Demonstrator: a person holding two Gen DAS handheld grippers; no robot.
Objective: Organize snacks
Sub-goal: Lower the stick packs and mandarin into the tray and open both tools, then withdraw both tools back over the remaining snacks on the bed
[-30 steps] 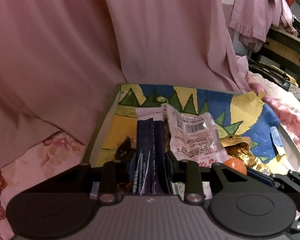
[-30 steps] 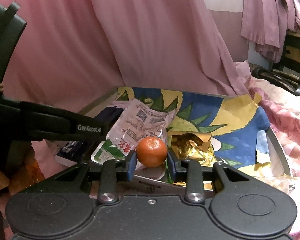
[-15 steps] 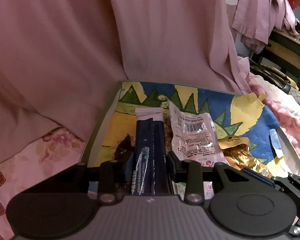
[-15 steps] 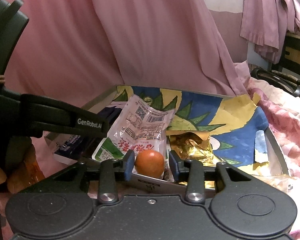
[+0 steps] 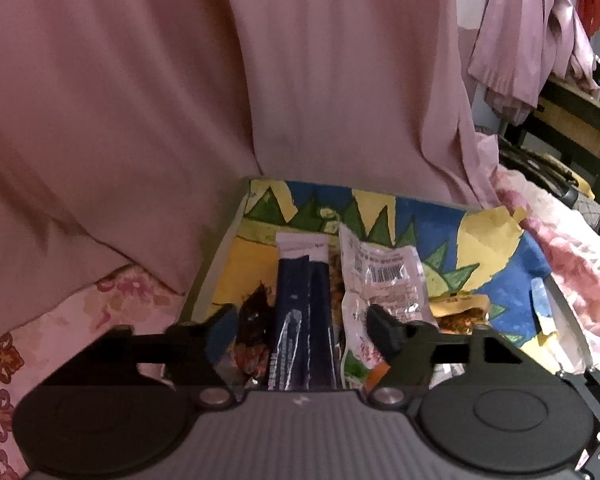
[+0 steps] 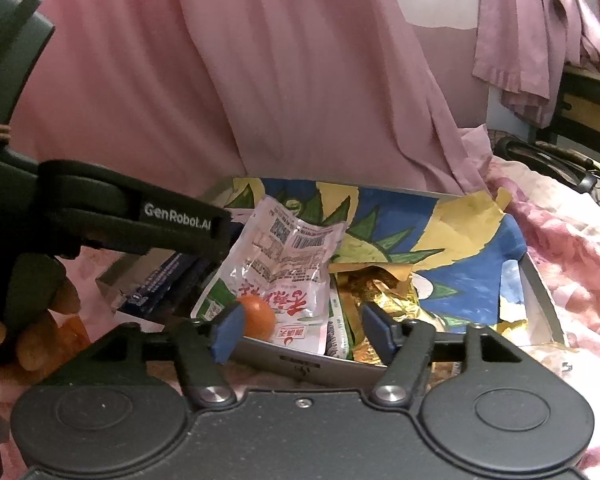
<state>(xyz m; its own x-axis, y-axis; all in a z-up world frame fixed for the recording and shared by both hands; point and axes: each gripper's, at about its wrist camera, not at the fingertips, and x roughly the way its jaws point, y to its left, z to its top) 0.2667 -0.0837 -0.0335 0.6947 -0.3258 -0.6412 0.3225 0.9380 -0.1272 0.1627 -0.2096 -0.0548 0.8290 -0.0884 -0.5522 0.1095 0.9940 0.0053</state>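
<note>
My left tongs (image 5: 300, 320) have just opened around the dark blue packet (image 5: 304, 312); my right tongs (image 6: 300, 326) have just opened, the orange (image 6: 258, 316) lying free in the tray (image 6: 300, 364).

A dark navy packet (image 5: 304, 320) with a white top end lies beside a clear-and-white wrapper (image 6: 288, 268) printed with black barcodes, red characters and green corners. The small fruit (image 6: 258, 316) is orange. The crumpled foil bag (image 6: 384, 292) is gold. The tray lining (image 6: 420, 224) shows blue, yellow and green spiky shapes. The curtain (image 5: 220, 80) is plain dusty pink; the bedding (image 5: 112, 304) is pale pink with floral print.
</note>
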